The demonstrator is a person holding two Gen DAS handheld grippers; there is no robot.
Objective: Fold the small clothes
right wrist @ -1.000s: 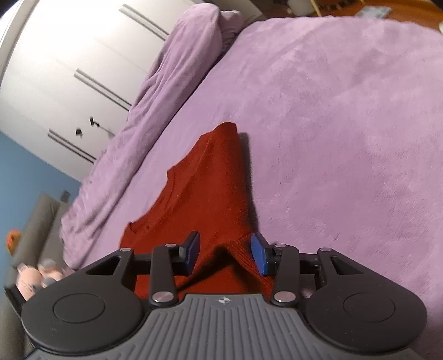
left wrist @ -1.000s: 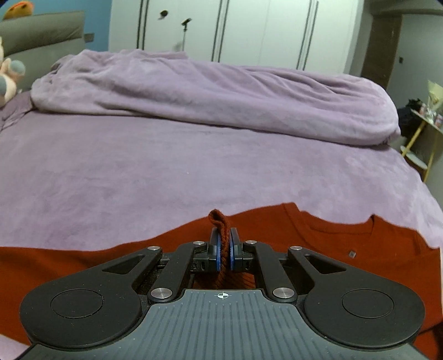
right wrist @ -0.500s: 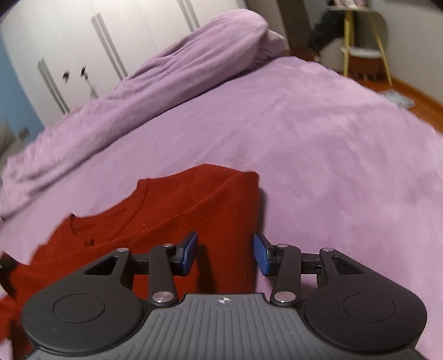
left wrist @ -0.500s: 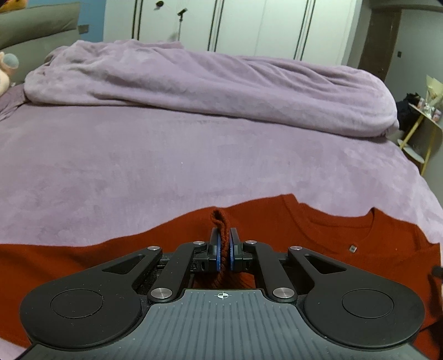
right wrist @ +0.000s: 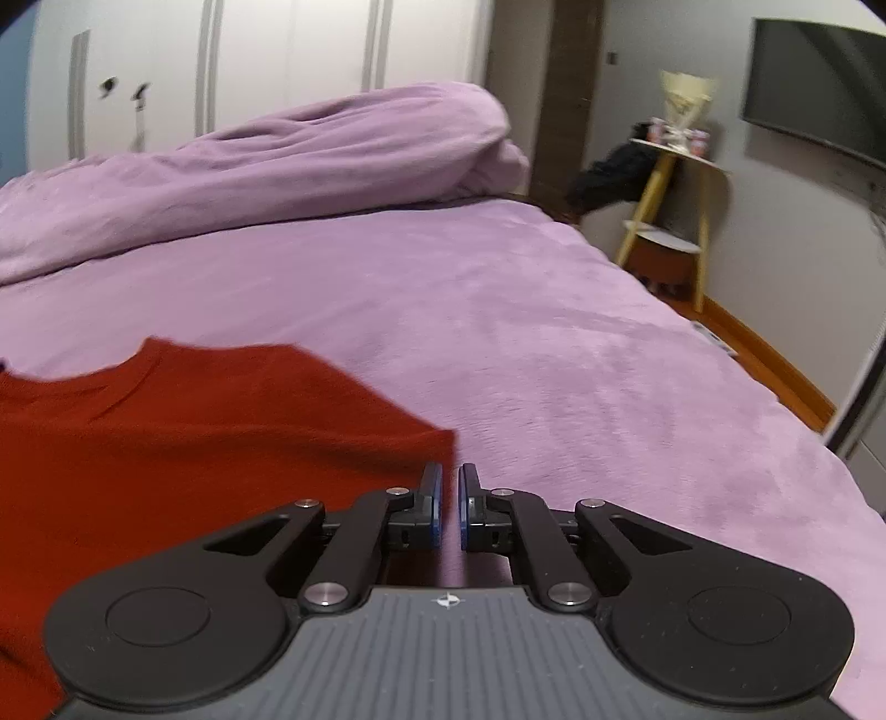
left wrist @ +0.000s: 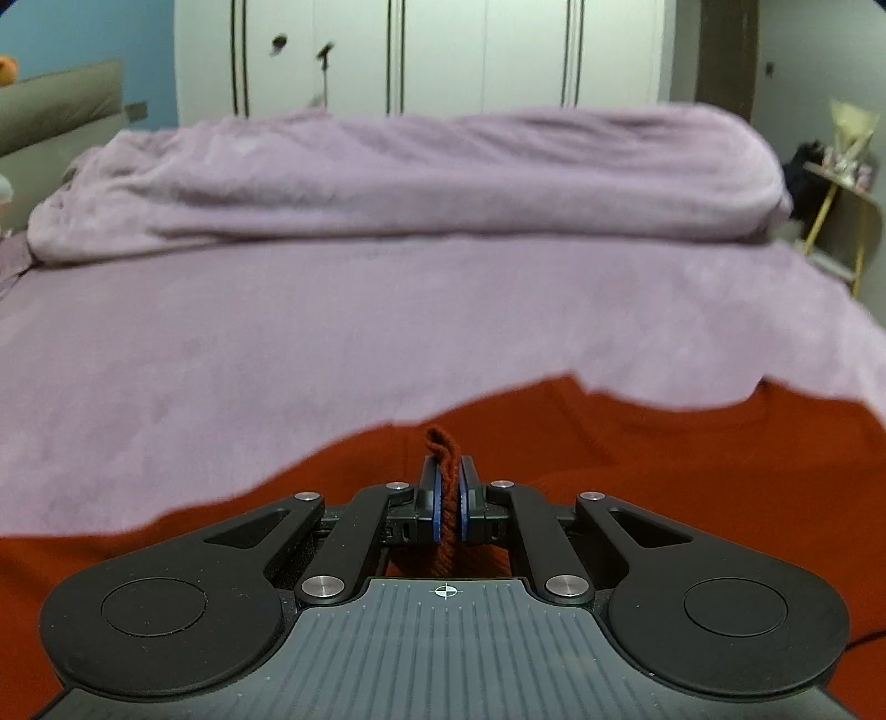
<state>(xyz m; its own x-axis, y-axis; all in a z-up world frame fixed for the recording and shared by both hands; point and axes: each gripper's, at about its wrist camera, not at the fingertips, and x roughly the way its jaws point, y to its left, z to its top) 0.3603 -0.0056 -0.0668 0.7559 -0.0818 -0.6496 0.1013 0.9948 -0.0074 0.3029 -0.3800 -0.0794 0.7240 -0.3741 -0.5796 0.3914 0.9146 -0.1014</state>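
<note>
A rust-red knit sweater (left wrist: 637, 448) lies spread on the purple bed cover (left wrist: 332, 332). My left gripper (left wrist: 449, 487) is shut on a pinched fold of the sweater; a small loop of red fabric sticks up between the blue pads. In the right wrist view the sweater (right wrist: 194, 432) lies to the left, neckline toward the far side. My right gripper (right wrist: 449, 493) has its jaws nearly together at the sweater's right edge, with a thin gap and nothing visibly held between them.
A rolled purple duvet (left wrist: 415, 177) lies across the far side of the bed. White wardrobes (left wrist: 415, 50) stand behind it. A small yellow-legged side table (right wrist: 670, 205) stands off the bed's right side, and a wall TV (right wrist: 819, 83) hangs at far right.
My right gripper swung right and its jaws closed from wide open to almost shut, now at the sweater's right edge. My left gripper stayed shut on the fold, with the camera lowered a little.
</note>
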